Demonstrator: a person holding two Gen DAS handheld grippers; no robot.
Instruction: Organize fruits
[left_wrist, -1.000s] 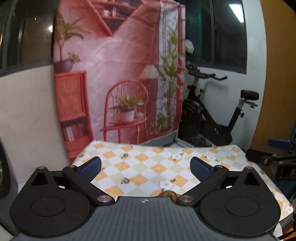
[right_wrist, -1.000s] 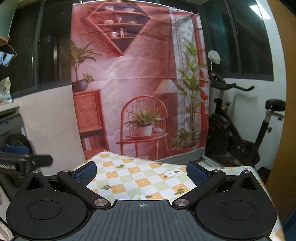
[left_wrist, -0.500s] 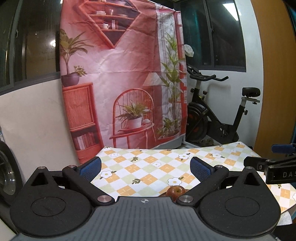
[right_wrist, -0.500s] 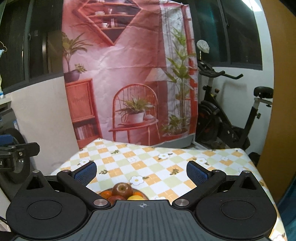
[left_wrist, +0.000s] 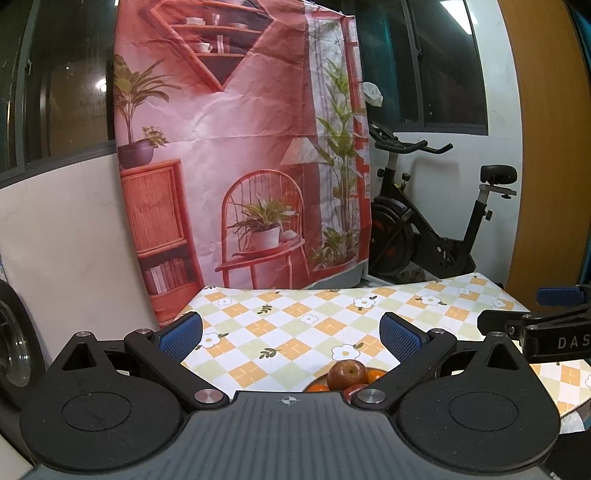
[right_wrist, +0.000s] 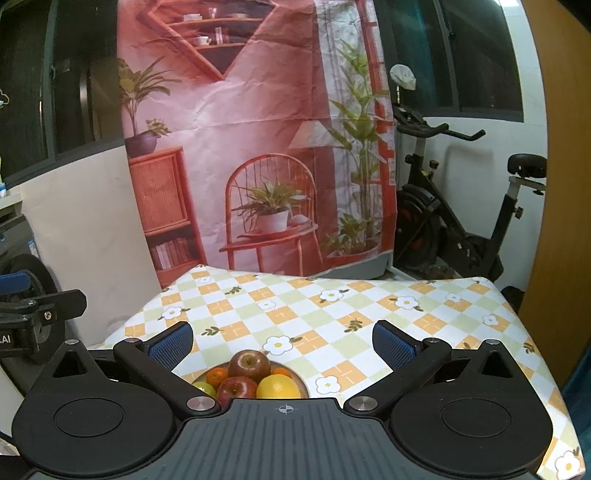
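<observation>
A wooden plate (right_wrist: 300, 380) of fruit sits on the checkered tablecloth near the table's front. In the right wrist view it holds two red apples (right_wrist: 249, 364), small oranges (right_wrist: 217, 376), a yellow lemon (right_wrist: 277, 386) and a green fruit (right_wrist: 204, 387), partly hidden by the gripper body. The left wrist view shows the top apple (left_wrist: 346, 373) and oranges (left_wrist: 375, 375). My left gripper (left_wrist: 291, 335) is open and empty above the table. My right gripper (right_wrist: 282, 342) is open and empty above the plate.
The checkered tablecloth (right_wrist: 332, 306) covers the table, whose right edge drops off near an orange door. A printed pink backdrop (right_wrist: 255, 147) hangs behind. An exercise bike (right_wrist: 461, 229) stands at the back right. A washing machine (left_wrist: 11, 350) is at the left.
Both grippers have tilted down and drawn back, so the table and the fruit plate have come into view. Both stay open.
</observation>
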